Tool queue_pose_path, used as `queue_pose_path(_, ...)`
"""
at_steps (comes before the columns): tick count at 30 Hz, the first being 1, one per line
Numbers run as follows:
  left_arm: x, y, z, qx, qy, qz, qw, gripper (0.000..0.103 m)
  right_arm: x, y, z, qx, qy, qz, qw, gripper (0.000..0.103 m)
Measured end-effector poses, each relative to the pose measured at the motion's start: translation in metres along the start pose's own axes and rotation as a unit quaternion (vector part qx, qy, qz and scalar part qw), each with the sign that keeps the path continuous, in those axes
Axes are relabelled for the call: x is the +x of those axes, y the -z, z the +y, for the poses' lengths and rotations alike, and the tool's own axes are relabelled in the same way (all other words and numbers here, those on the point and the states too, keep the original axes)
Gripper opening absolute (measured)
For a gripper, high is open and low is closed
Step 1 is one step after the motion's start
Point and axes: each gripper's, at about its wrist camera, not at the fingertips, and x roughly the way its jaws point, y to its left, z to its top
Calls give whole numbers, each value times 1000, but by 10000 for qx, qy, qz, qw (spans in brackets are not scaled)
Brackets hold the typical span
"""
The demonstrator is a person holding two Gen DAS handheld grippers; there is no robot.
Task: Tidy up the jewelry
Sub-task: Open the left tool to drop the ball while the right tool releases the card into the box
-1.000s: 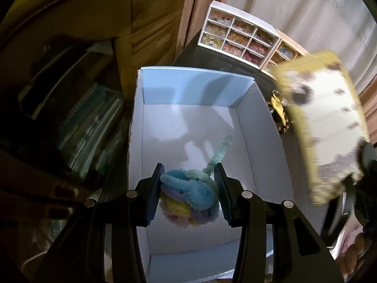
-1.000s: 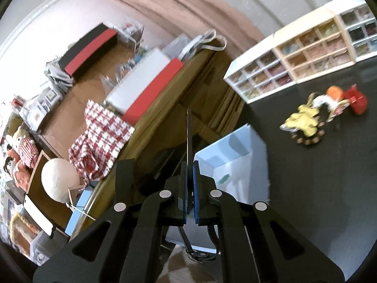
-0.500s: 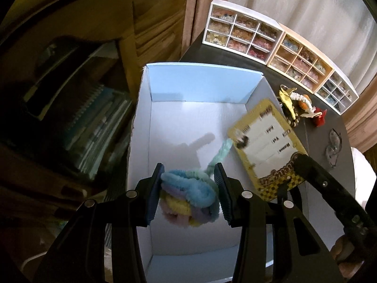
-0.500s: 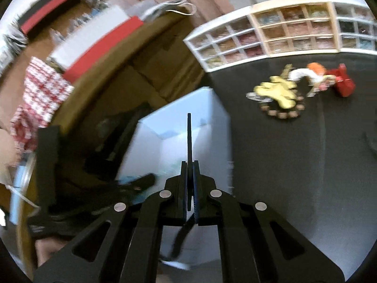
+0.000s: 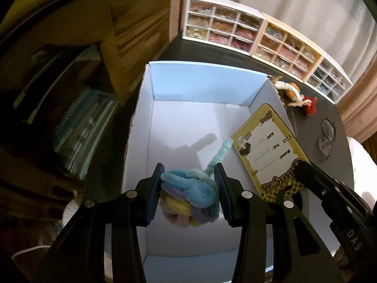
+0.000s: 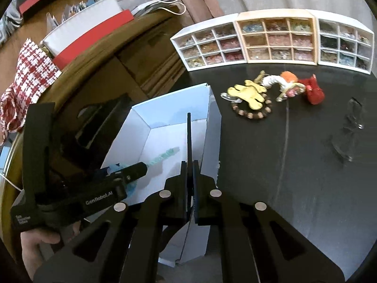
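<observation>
The left wrist view looks steeply down, close, into the open white box (image 5: 188, 122), drawer units (image 5: 266, 35) beyond its far wall. The right wrist view sits just right of the box (image 6: 212, 127), facing across the black tabletop (image 6: 306, 165) to those drawer units (image 6: 275, 42). Both views share the box.

Along the far edge of your dark tabletop (image 6: 306, 165) you have three small drawer cabinets (image 6: 274, 43) standing side by side, two white ones flanking a cream one, each a three-by-three grid. To your left a wooden shelf unit (image 5: 132, 23) stands just beside the table, and in the right wrist view a red-and-white checked cloth (image 6: 26, 75) and a white box with a red band (image 6: 87, 30) rest on its top. A pair of clear glasses (image 5: 326, 138) lies on the table, well apart from the cabinets.
</observation>
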Motion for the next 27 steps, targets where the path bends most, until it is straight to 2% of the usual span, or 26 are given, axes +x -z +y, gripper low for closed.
queue_pose_path(3,0,3,-9,87,93,25,9999,45,-8,3,-6,-32,73,-39,10000,5)
queue_pose_path(8,-1,4,-21,321,-167,-63,9993,47,-16,11,-9,-108,-53,-252,9996,8)
queue_pose_path(9,-2,4,-23,358,-178,-94,9992,54,-18,11,-9,-151,-43,-334,9993,9)
queue_pose_path(11,-7,3,-23,358,-53,-174,9992,64,-25,10,-6,-284,-49,-549,9981,23)
queue_pose_path(12,-10,3,-23,334,-26,-206,9992,78,-31,9,-3,-391,-21,-717,9967,29)
queue_pose_path(13,-13,2,-24,300,-83,-264,9992,89,-36,8,0,-498,9,-859,9951,42)
queue_pose_path(16,-25,-1,-28,281,-23,-431,9987,91,-52,6,5,-768,194,-1342,9878,51)
queue_pose_path(18,-35,-4,-29,247,12,-574,9980,95,-65,6,5,-855,493,-1765,9793,65)
queue_pose_path(19,-39,-5,-30,229,33,-655,9976,96,-70,6,4,-887,586,-1923,9756,77)
queue_pose_path(20,-43,-7,-30,213,57,-734,9971,97,-73,5,3,-924,696,-2032,9723,82)
queue_pose_path(24,-55,-11,-32,158,84,-1038,9944,99,-75,3,-12,-985,1214,-2179,9634,91)
queue_pose_path(25,-57,-12,-33,151,77,-1115,9936,99,-75,4,-16,-927,1329,-2194,9621,96)
queue_pose_path(27,-58,-12,-33,141,84,-1226,9923,99,-77,6,-24,-773,1713,-2351,9536,96)
